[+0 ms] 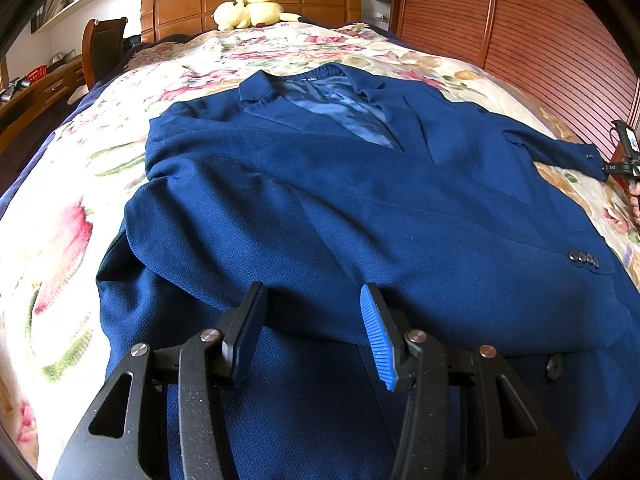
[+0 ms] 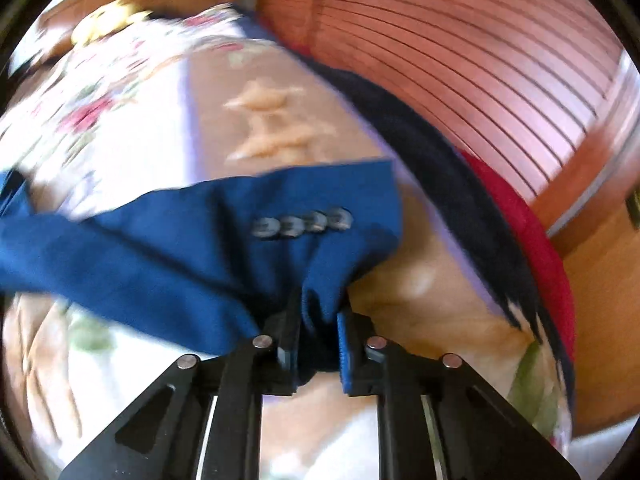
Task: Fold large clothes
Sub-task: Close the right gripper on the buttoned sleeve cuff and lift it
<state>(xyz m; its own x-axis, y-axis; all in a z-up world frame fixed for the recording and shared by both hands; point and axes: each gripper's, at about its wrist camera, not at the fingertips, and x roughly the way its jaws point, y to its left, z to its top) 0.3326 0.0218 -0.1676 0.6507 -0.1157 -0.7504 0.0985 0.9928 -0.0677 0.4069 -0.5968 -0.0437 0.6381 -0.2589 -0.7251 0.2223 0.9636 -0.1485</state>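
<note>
Jacket (image 1: 360, 208) matt textured cloth; headboard (image 1: 248, 0) prob. glossy wood.

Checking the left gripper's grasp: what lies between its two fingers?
Only blue jacket fabric lying flat beneath the open left gripper; nothing is pinched, as the left wrist view shows.

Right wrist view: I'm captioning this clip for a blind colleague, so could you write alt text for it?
The right tongs are shut on the cuff end of a blue jacket sleeve, with a row of four buttons just past the grip. The sleeve stretches left over a flowered bedspread, with a ribbed wooden panel behind; the picture is blurred.
</note>
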